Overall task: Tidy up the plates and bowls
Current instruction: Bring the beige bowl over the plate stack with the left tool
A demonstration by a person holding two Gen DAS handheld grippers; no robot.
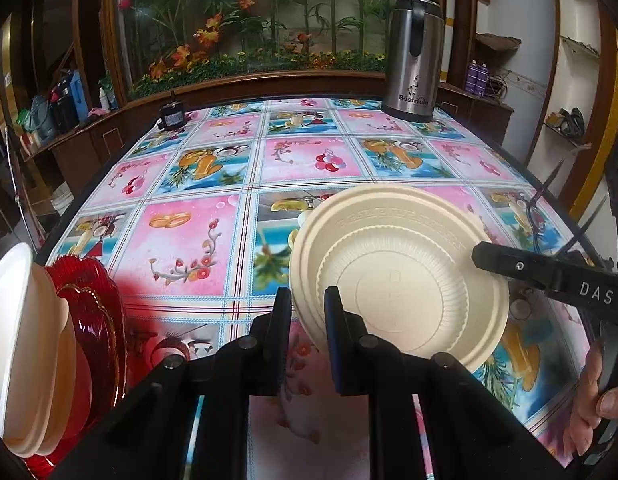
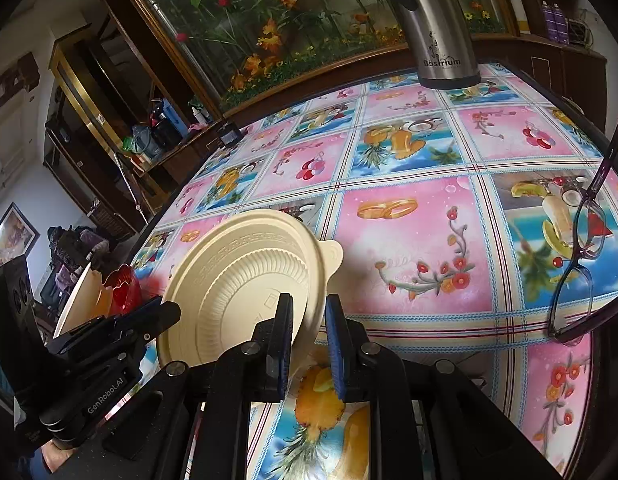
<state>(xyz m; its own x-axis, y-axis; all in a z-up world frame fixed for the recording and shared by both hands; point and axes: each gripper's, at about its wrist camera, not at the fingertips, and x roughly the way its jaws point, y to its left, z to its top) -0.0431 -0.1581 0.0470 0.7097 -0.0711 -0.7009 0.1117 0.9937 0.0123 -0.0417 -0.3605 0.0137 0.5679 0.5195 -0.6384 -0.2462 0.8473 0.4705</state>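
A cream plastic plate (image 1: 401,276) is held tilted above the table between both grippers. My left gripper (image 1: 307,312) has its jaws on either side of the plate's left rim. My right gripper (image 2: 307,320) has its jaws around the plate's (image 2: 245,280) right rim; the gap is narrow and the rim sits in it. The right gripper also shows in the left wrist view (image 1: 521,268). A red glass plate (image 1: 97,316) and white bowls (image 1: 25,344) stand at the left edge.
A steel thermos (image 1: 413,60) stands at the back of the table (image 1: 197,240) with its flowered cloth. A black adapter (image 1: 172,116) lies at the back left. Purple glasses (image 2: 577,260) lie at the right edge. Wooden cabinets surround the table.
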